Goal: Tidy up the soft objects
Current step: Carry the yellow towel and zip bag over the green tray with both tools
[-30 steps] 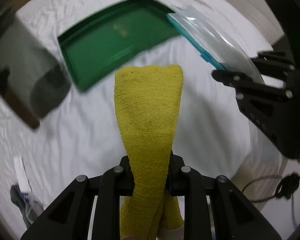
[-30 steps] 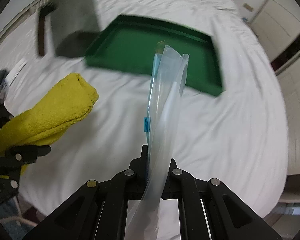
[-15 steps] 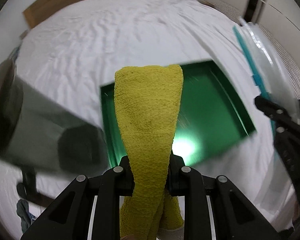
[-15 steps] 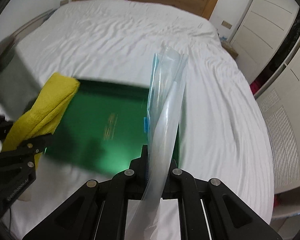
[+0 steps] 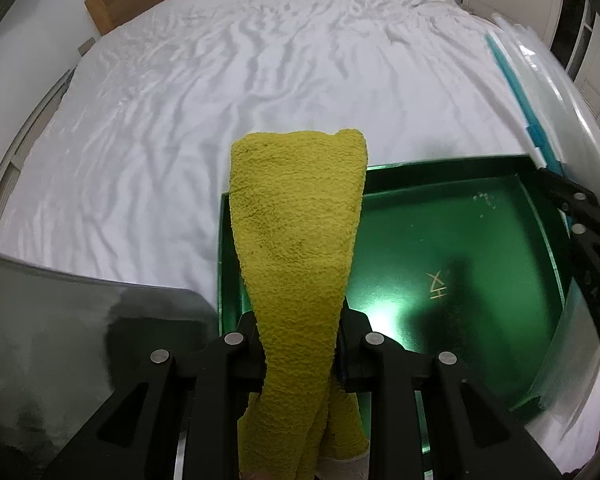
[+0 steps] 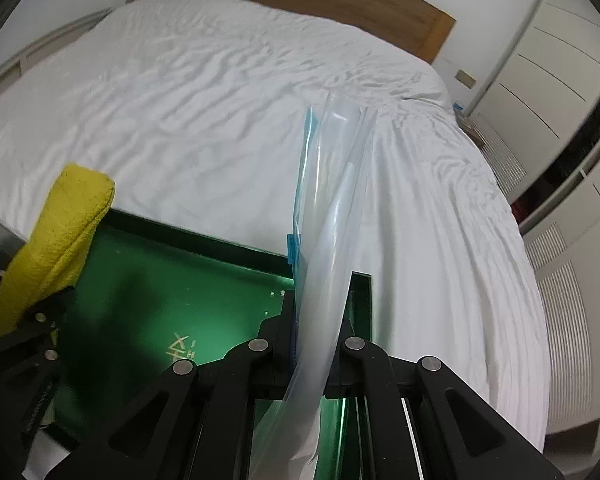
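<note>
Resting on the wrinkled white bed (image 5: 260,80), a green tray (image 5: 480,264).

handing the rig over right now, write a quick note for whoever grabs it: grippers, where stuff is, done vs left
Left gripper: shut on the yellow towel, which is rolled or folded and sticks forward, held above the near left part of the green tray.
Right gripper: shut on the clear zip bag with the blue seal, held upright over the tray's right end.
The tray lies on the white bed, nothing in it. A grey object sits to its left; I cannot tell what it is.
Done: both items are picked up.
Left: the towel is not yet in the bag, and nothing is set down. Probably bag the towel, then place it.
</note>
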Demonstrator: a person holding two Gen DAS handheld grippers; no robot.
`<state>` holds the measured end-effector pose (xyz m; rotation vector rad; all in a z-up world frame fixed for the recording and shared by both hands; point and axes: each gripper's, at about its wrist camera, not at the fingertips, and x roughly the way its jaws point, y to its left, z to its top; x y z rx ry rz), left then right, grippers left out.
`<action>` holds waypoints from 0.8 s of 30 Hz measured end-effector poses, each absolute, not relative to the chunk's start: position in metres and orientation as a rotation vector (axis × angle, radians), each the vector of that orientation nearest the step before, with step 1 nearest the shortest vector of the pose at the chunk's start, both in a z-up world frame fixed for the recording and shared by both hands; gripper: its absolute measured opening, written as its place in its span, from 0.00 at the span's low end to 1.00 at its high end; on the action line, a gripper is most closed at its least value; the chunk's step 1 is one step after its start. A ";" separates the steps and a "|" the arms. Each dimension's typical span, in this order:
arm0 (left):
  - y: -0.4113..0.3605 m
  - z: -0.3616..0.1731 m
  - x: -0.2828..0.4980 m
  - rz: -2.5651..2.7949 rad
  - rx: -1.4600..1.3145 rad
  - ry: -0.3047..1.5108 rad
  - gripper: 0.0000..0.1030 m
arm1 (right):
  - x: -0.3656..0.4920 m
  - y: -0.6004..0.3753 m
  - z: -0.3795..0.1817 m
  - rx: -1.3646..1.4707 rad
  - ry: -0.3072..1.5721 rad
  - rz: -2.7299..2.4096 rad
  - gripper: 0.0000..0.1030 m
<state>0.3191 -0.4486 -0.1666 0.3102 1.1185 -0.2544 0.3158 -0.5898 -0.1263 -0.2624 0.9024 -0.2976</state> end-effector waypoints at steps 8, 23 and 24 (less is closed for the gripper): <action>-0.450 -0.185 0.319 -0.241 0.322 1.118 0.20 | 0.354 -0.602 -0.170 -0.251 0.941 -0.265 0.07; -0.450 -0.194 0.313 -0.229 0.304 1.074 0.21 | 0.338 -0.609 -0.167 -0.214 0.948 -0.252 0.08; -0.449 -0.194 0.312 -0.227 0.302 1.070 0.22 | 0.335 -0.608 -0.167 -0.212 0.949 -0.250 0.08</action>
